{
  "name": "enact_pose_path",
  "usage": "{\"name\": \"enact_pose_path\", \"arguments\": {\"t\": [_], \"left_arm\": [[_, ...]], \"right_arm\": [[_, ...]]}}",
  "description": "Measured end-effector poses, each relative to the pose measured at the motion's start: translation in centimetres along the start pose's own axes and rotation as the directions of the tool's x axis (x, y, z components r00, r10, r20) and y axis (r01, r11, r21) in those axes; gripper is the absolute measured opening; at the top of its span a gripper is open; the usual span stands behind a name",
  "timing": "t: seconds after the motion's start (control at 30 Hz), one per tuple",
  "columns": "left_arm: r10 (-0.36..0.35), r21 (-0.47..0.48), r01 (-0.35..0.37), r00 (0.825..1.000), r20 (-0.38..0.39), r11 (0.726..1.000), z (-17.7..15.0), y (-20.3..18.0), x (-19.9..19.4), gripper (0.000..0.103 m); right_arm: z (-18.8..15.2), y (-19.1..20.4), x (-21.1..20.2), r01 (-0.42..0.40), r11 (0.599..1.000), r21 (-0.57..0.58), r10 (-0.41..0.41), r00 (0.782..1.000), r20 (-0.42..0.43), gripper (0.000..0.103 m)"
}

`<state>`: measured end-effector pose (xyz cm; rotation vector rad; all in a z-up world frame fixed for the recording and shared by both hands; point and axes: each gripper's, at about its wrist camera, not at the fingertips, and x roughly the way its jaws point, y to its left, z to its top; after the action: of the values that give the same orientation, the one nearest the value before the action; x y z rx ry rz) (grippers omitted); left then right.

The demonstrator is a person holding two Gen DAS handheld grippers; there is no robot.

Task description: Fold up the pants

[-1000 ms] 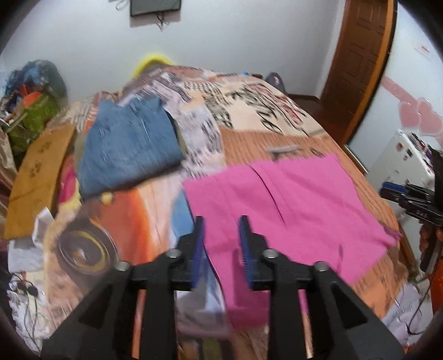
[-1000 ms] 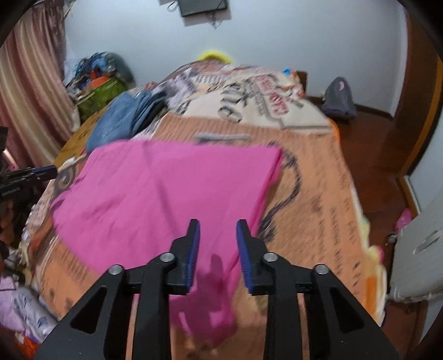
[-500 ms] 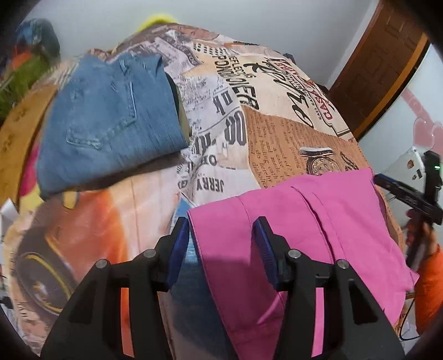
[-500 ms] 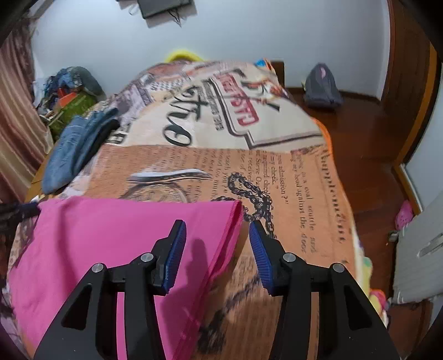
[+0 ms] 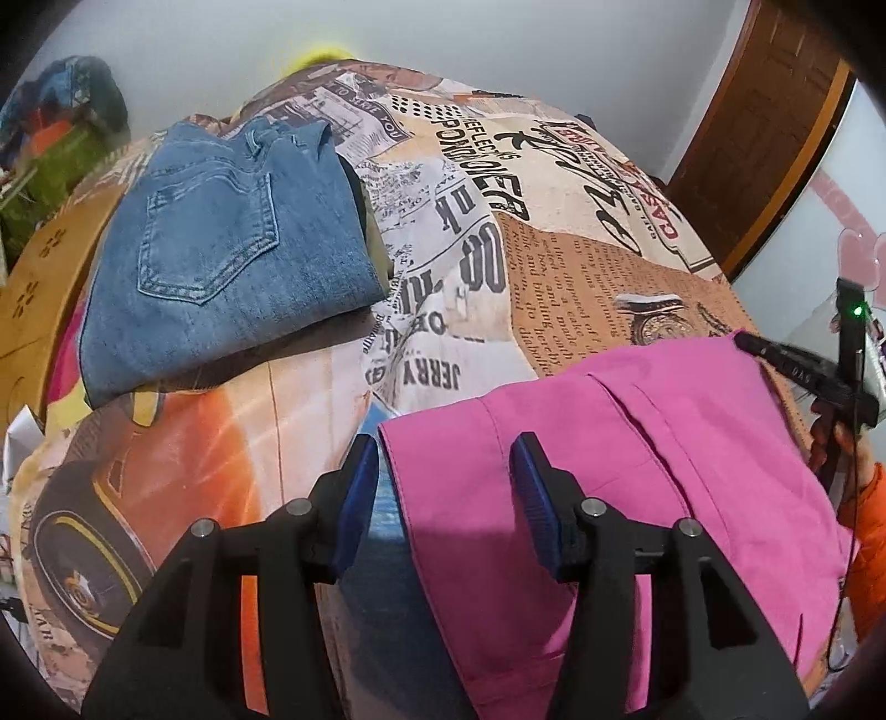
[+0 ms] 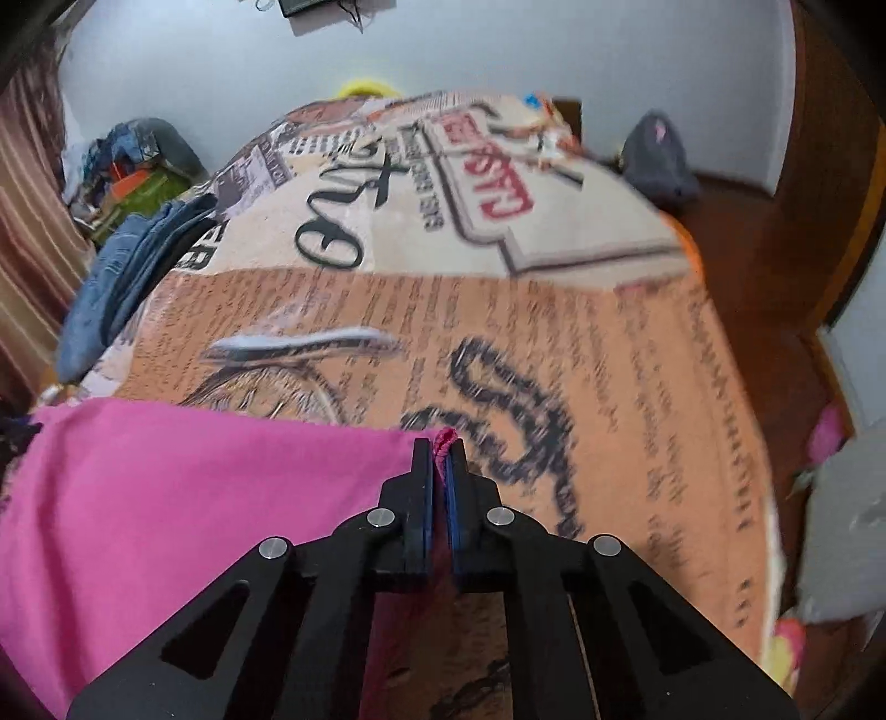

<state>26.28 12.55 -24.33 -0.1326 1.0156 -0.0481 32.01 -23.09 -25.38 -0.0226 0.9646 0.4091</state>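
Closed tight, the right gripper point(image 6: 439, 462) pinches the far right corner of the pink pants point(image 6: 183, 498), a small bunch of the fabric poking up between its blue-padded fingers point(image 6: 425, 487). Spread wide, the left gripper point(image 5: 446, 471) holds nothing; its two fingers straddle the far left corner of the same pants point(image 5: 609, 487), one pad just outside the cloth's left edge and the other over the fabric. The pants lie flat on the near part of the bed, a smooth, bright pink panel with a stitched hem along the left side, a straight far edge, and a seam with a soft fold running through the middle in the left wrist view. In that view the right gripper point(image 5: 797, 368) shows at the pants' far right corner, gripped by a hand in an orange sleeve point(image 5: 869, 531). Under the pants is a printed bedspread point(image 5: 470, 266) with newspaper text, a pocket watch and chain, and an orange car. Farther back on the left of the bed rests a folded pair of blue jeans point(image 5: 232, 255), back pocket up, well apart from the pink pants. Beyond the bed stand a white wall point(image 6: 498, 44) and a brown wooden door point(image 5: 775, 122).
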Motion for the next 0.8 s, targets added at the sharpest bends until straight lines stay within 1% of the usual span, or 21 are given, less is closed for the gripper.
{"name": "enact_pose_path", "arguments": {"t": [0.07, 0.1, 0.2, 0.27, 0.33, 0.37, 0.4, 0.43, 0.47, 0.53, 0.63, 0.7, 0.73, 0.8], "left_arm": [[0.033, 0.017, -0.033, 0.999, 0.006, 0.999, 0.0, -0.1, 0.2, 0.057], [0.036, 0.019, -0.036, 0.999, 0.009, 0.999, 0.0, 0.0, 0.2, 0.058], [0.041, 0.006, -0.041, 0.999, 0.002, 0.999, 0.1, 0.1, -0.1, 0.058], [0.057, 0.007, -0.057, 0.998, -0.002, 0.998, 0.2, 0.0, -1.0, 0.057], [0.067, 0.010, -0.067, 0.998, 0.019, 0.998, 0.0, -0.1, -2.9, 0.057], [0.063, 0.009, -0.064, 0.997, 0.032, 0.998, -0.2, -0.2, -3.7, 0.057], [0.054, 0.003, -0.054, 0.998, 0.043, 0.999, -0.4, -0.2, -4.8, 0.057], [0.041, -0.005, -0.041, 0.998, 0.052, 0.999, -0.8, -0.2, -5.9, 0.057], [0.028, -0.017, -0.027, 0.998, 0.061, 1.000, -1.2, -0.2, -6.8, 0.058], [0.015, -0.039, -0.012, 0.997, 0.071, 0.999, -1.9, -0.2, -8.3, 0.060], [-0.005, -0.065, 0.011, 0.997, 0.081, 0.998, -3.3, -0.5, -10.0, 0.061], [-0.026, -0.074, 0.032, 0.997, 0.075, 0.997, -4.3, -0.8, -10.6, 0.061], [-0.039, -0.075, 0.044, 0.997, 0.069, 0.996, -4.9, -1.1, -10.9, 0.062], [-0.051, -0.076, 0.056, 0.997, 0.064, 0.996, -6.0, -1.6, -11.2, 0.063]], "right_arm": [[0.6, 0.0, 0.2, 0.032, 0.999, -0.021, -0.032, 0.999, 0.003, 0.003], [0.8, -0.2, 0.4, 0.049, 0.999, -0.021, -0.049, 0.999, -0.004, 0.003], [1.0, -0.3, 0.8, 0.066, 0.998, -0.021, -0.066, 0.997, -0.043, 0.003], [1.2, -0.1, 0.5, 0.074, 0.997, -0.036, -0.076, 0.995, -0.060, 0.003], [1.4, 0.1, -0.5, 0.072, 0.997, -0.025, -0.073, 0.996, -0.060, 0.005], [1.4, 0.2, -1.6, 0.067, 0.998, -0.019, -0.068, 0.997, -0.048, 0.006], [1.5, 0.3, -2.5, 0.069, 0.997, -0.019, -0.070, 0.997, -0.034, 0.008], [1.6, 0.6, -3.6, 0.077, 0.997, -0.022, -0.077, 0.997, -0.012, 0.014], [1.6, 1.0, -4.8, 0.074, 0.997, -0.028, -0.073, 0.997, 0.008, 0.017], [1.4, 1.9, -7.4, 0.060, 0.997, -0.045, -0.058, 0.997, 0.054, 0.028], [1.1, 3.6, -10.4, 0.045, 0.996, -0.075, -0.037, 0.994, 0.104, 0.031], [0.5, 4.9, -12.5, 0.022, 0.995, -0.094, -0.010, 0.991, 0.132, 0.032], [0.2, 5.6, -13.4, 0.012, 0.995, -0.103, 0.003, 0.990, 0.143, 0.035], [-0.4, 6.8, -14.4, -0.010, 0.993, -0.119, 0.030, 0.987, 0.160, 0.037]]}}
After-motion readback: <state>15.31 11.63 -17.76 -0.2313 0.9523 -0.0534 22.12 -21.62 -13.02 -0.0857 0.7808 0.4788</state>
